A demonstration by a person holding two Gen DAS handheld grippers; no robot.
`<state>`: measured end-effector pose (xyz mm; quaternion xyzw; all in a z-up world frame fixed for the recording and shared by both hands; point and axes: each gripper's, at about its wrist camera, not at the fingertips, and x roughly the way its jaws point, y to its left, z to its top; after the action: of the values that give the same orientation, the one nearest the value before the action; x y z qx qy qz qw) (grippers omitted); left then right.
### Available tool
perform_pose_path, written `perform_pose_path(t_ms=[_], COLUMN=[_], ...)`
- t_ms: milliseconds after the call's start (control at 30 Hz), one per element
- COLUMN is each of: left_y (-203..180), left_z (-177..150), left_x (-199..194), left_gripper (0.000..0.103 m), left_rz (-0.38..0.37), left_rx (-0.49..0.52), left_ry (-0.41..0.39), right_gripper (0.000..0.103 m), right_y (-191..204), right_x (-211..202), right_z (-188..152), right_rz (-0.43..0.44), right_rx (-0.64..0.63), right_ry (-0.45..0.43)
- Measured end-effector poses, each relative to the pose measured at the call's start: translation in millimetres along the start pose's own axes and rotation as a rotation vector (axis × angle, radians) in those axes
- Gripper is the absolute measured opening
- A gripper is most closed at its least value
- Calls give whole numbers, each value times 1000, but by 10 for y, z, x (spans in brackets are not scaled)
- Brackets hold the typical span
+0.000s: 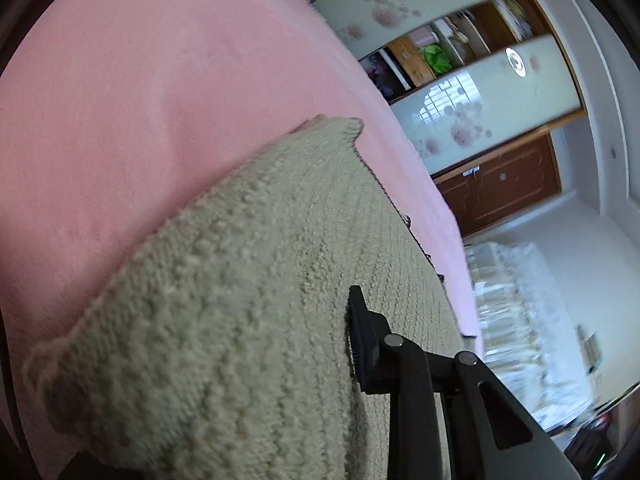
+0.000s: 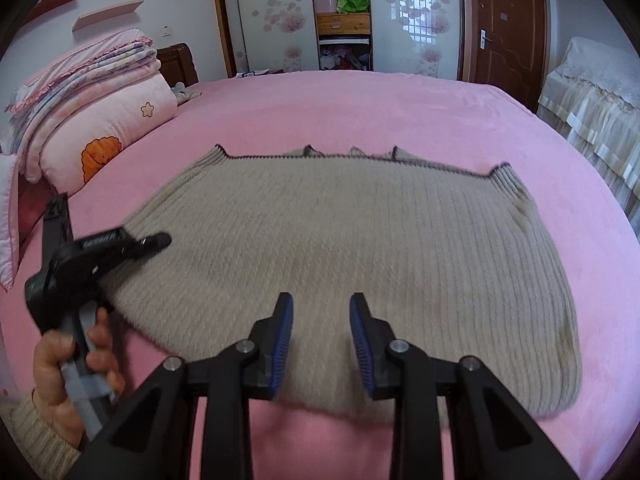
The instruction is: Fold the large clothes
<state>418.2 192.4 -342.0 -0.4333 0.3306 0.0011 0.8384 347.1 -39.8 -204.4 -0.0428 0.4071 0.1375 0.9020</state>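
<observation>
A large beige knit sweater (image 2: pixel 340 232) with a dark-trimmed far edge lies spread flat on the pink bed (image 2: pixel 360 108). My right gripper (image 2: pixel 321 332) is open with blue pads and hovers over the sweater's near edge. My left gripper (image 2: pixel 120 244) shows in the right wrist view at the sweater's left edge, held by a hand. In the left wrist view the sweater (image 1: pixel 248 300) fills the lower frame, lifted close to the lens. Only one black finger (image 1: pixel 360 336) shows there, pressed against the knit; the other is hidden under the fabric.
Folded pink quilts and a pillow (image 2: pixel 88 120) are stacked at the bed's left head end. A wardrobe with open shelves (image 2: pixel 342 16) and a brown door (image 2: pixel 504 28) stand beyond the bed. A lace-covered piece of furniture (image 2: pixel 592 100) is on the right.
</observation>
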Motion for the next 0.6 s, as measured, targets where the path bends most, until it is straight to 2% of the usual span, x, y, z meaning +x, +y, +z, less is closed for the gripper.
perform_pose_path(t_ms=[133, 200, 267, 400, 500, 600], left_y=[-344, -499, -653, -1012, -1289, -1667], left_z=[8, 68, 117, 96, 28, -50], left_x=[-167, -212, -289, -320, -376, -414], left_gripper=[21, 21, 21, 20, 20, 20], left_rz=[26, 27, 33, 57, 71, 56], left_rx=[148, 191, 234, 354, 449, 532], left_ry=[-64, -84, -103, -130, -157, -174], right_gripper=[11, 9, 9, 8, 9, 9], right_y=[3, 15, 42, 83, 96, 6], right_x=[309, 452, 605, 965, 999, 999], right_z=[221, 301, 336, 241, 201, 213], right_rz=[-8, -20, -26, -17, -20, 27], right_rx=[-6, -19, -30, -53, -70, -32], right_ry=[12, 7, 24, 140, 142, 145])
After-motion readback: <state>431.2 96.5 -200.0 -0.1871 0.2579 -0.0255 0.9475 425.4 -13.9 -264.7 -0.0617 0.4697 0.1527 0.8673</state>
